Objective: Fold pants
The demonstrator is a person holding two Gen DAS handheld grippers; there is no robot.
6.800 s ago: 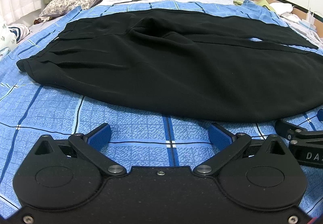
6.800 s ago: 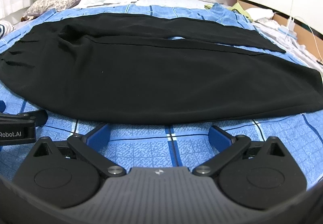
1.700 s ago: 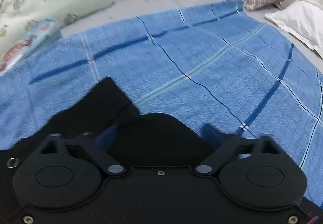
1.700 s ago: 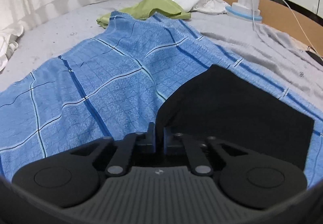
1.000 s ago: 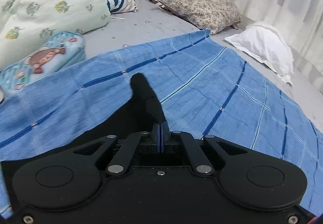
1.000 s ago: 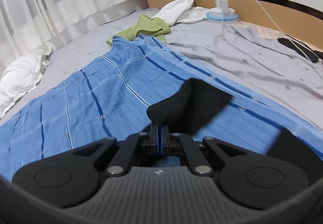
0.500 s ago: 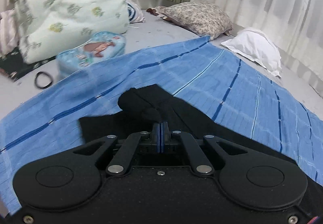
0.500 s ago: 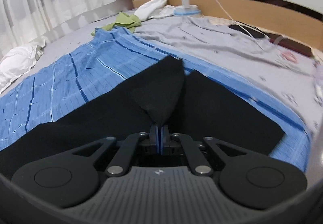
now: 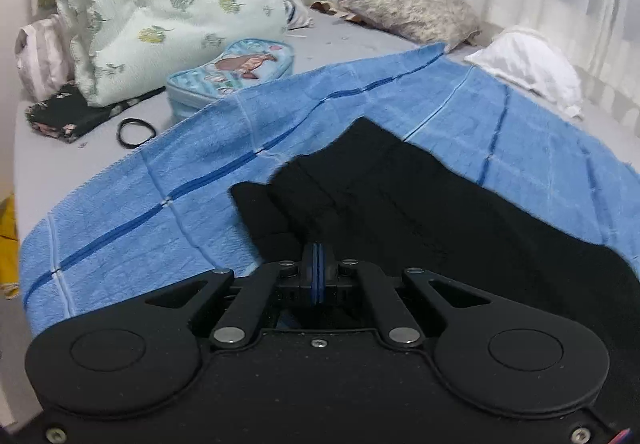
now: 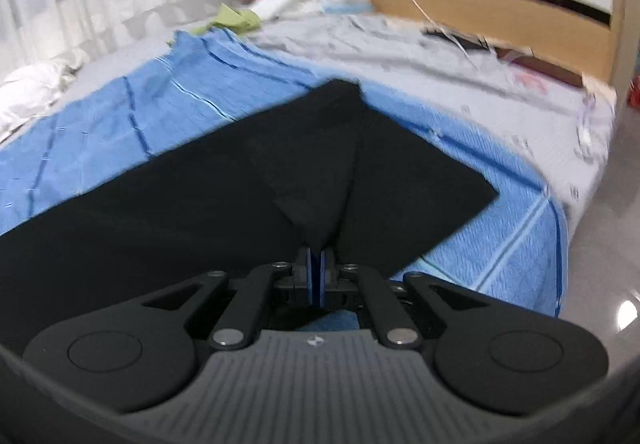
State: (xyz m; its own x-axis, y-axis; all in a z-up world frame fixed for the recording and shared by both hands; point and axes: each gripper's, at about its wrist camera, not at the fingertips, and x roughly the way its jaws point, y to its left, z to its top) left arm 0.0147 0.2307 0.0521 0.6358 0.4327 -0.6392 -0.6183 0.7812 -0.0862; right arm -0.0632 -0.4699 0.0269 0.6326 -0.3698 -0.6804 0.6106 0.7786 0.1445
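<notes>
1. The black pants (image 9: 420,204) lie on a blue striped towel (image 9: 200,164) spread over the bed, with one layer of the cloth doubled over another.
2. In the right wrist view the pants (image 10: 160,204) show a lifted corner that rises in a taut triangle from the flat layer to the tool.
3. The left gripper (image 9: 319,264) has its blue pads pressed together on a bunched, rumpled edge of the pants.
4. The right gripper (image 10: 316,264) is likewise clamped, its pads pinching the tip of the raised triangle.
5. The towel (image 10: 500,244) shows around the pants on both sides and reaches the bed's edge in the right view.
6. Beyond the towel in the left view sit a folded floral quilt (image 9: 168,4), a light-blue cartoon pouch (image 9: 232,72), a black hair band (image 9: 136,133), a patterned pillow (image 9: 412,10) and a white pillow (image 9: 528,64).
7. In the right view a green cloth (image 10: 236,20) lies at the towel's far end, near a wooden headboard (image 10: 500,20); this view is blurred.
</notes>
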